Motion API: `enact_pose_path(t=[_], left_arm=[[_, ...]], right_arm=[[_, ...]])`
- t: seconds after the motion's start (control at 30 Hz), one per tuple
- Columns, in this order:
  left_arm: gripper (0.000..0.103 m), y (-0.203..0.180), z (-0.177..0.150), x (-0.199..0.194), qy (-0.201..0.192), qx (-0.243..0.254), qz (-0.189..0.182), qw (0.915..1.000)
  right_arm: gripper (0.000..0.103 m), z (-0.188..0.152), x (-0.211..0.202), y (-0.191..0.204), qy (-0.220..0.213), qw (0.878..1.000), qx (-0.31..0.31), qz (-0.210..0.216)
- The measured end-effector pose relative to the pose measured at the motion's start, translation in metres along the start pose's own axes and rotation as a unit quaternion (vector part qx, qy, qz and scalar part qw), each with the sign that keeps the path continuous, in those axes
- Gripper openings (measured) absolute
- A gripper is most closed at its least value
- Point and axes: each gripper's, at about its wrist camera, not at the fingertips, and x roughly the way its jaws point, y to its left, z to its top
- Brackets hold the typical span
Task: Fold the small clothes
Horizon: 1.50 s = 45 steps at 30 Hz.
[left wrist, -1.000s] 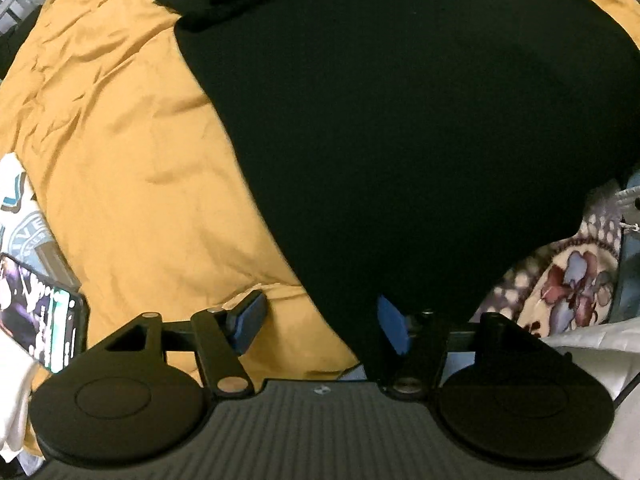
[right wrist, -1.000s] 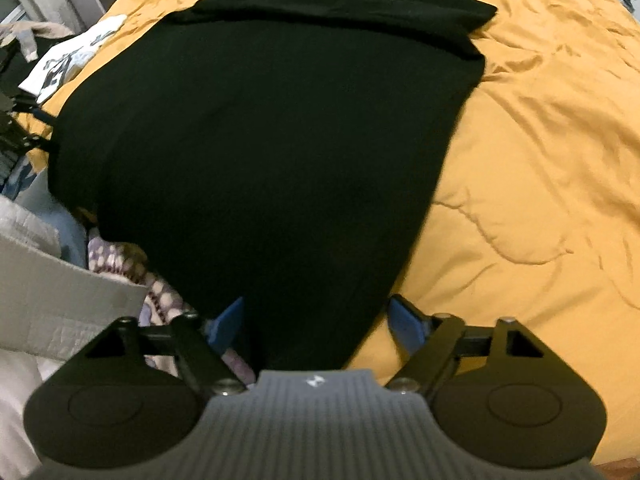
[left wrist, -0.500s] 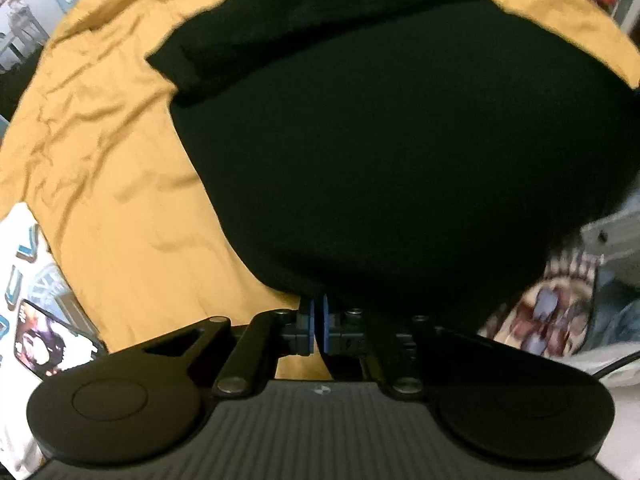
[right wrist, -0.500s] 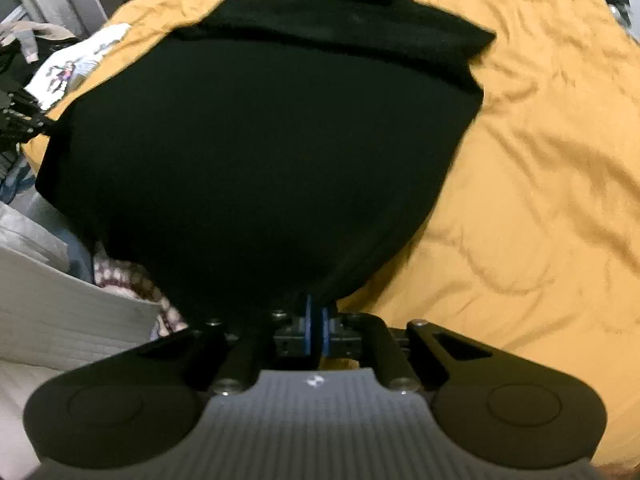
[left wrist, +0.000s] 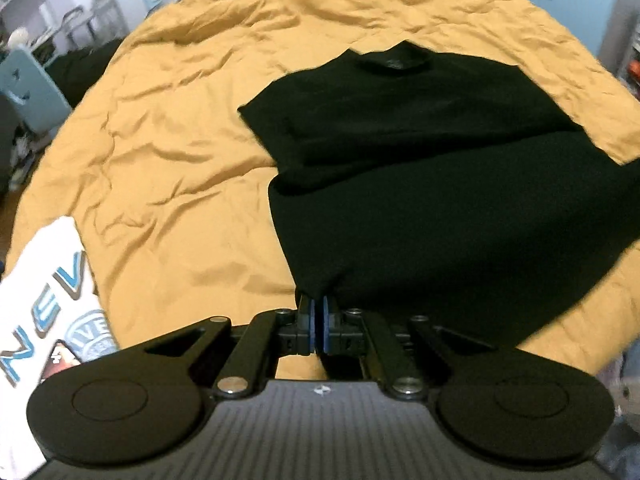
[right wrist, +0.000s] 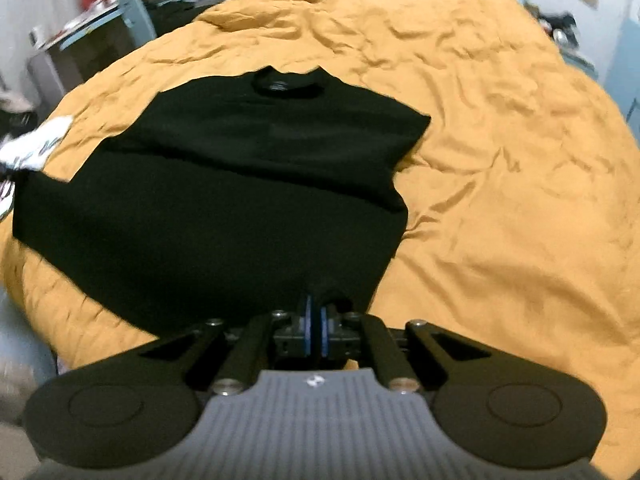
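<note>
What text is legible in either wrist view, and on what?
"NEV": large blue-outlined letters on the white printed garment, cut off at the frame edge.
"IVE": partial, in the round badge on the same garment; the rest is hidden.
Black shirt: neck label too blurred to read.
Wall posters: too blurred to read.

The shirt [left wrist: 440,200] is all black, with no picture on it. The bed cover [left wrist: 180,160] under it is a warm yellow like mustard. The folded cloth [left wrist: 36,280] at the side is white with blue and grey letters. The grippers are black with blue pads [left wrist: 306,328] and a grey striped body.
</note>
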Motion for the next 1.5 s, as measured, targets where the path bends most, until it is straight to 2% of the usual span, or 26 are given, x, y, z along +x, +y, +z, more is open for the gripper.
enact_pose_path(t=[0.07, 0.13, 0.17, 0.23, 0.27, 0.33, 0.4, 0.53, 0.6, 0.67, 0.73, 0.87, 0.93, 1.0, 1.07, 1.17, 1.27, 1.43, 1.5], left_arm=[[0.004, -0.002, 0.003, 0.017, 0.004, -0.005, 0.009, 0.9999], [0.011, -0.004, 0.003, 0.026, 0.006, -0.011, 0.018, 0.9998], [0.019, -0.005, 0.003, 0.028, 0.005, -0.01, 0.028, 0.9996], [0.021, -0.005, 0.0, 0.025, 0.004, 0.003, 0.038, 0.9993], [0.022, -0.005, -0.001, 0.021, 0.005, 0.015, 0.038, 0.9991], [0.023, -0.011, -0.003, 0.009, 0.003, 0.049, 0.041, 0.9979], [0.031, -0.02, -0.006, -0.007, -0.01, 0.093, 0.041, 0.9947], [0.036, -0.046, -0.019, -0.028, -0.015, 0.168, 0.016, 0.9855], [0.042, -0.065, -0.029, -0.031, -0.015, 0.209, 0.012, 0.9777], [0.05, -0.089, -0.043, -0.028, -0.015, 0.259, 0.03, 0.9654], [0.053, -0.117, -0.06, -0.018, -0.017, 0.31, 0.062, 0.9486], [0.055, -0.151, -0.095, 0.006, -0.007, 0.4, 0.106, 0.9103], [0.056, -0.156, -0.11, 0.012, -0.013, 0.427, 0.126, 0.8955], [0.063, -0.156, -0.119, 0.012, -0.026, 0.447, 0.139, 0.8832], [0.067, -0.154, -0.122, 0.012, -0.027, 0.456, 0.148, 0.8769], [0.069, -0.149, -0.124, 0.012, -0.021, 0.465, 0.152, 0.8719], [0.078, -0.143, -0.124, 0.019, -0.017, 0.485, 0.163, 0.8593], [0.078, -0.134, -0.118, 0.029, -0.017, 0.488, 0.147, 0.8605], [0.068, -0.135, -0.119, 0.031, -0.015, 0.491, 0.139, 0.8599]], right_arm=[[0.0, -0.001, 0.015, -0.003, 0.004, 1.0, 0.006, -0.008], [0.0, -0.003, 0.025, -0.006, 0.006, 1.0, 0.019, -0.006], [0.003, -0.005, 0.027, -0.007, 0.005, 1.0, 0.024, -0.006], [0.012, -0.008, 0.022, -0.007, 0.0, 1.0, 0.019, -0.005], [0.024, -0.008, 0.019, -0.006, -0.001, 1.0, 0.014, -0.006], [0.035, -0.009, 0.009, 0.0, -0.005, 1.0, -0.013, -0.008], [0.036, -0.011, 0.001, 0.009, -0.006, 0.999, -0.047, -0.009], [0.045, -0.015, -0.012, 0.031, -0.011, 0.994, -0.111, -0.012], [0.051, -0.017, -0.018, 0.044, -0.02, 0.99, -0.136, -0.005], [0.059, -0.023, -0.022, 0.058, -0.023, 0.987, -0.162, 0.014], [0.063, -0.029, -0.018, 0.072, -0.013, 0.98, -0.197, 0.02], [0.064, -0.042, -0.005, 0.093, 0.016, 0.961, -0.278, -0.008], [0.064, -0.048, -0.003, 0.098, 0.023, 0.953, -0.302, -0.012], [0.064, -0.053, 0.0, 0.098, 0.031, 0.947, -0.318, -0.018], [0.064, -0.058, 0.003, 0.099, 0.039, 0.941, -0.336, -0.028], [0.064, -0.067, 0.006, 0.101, 0.041, 0.928, -0.368, -0.048], [0.064, -0.072, 0.007, 0.105, 0.037, 0.919, -0.388, -0.056], [0.064, -0.072, 0.007, 0.106, 0.039, 0.917, -0.392, -0.056], [0.064, -0.071, 0.009, 0.104, 0.038, 0.919, -0.389, -0.053]])
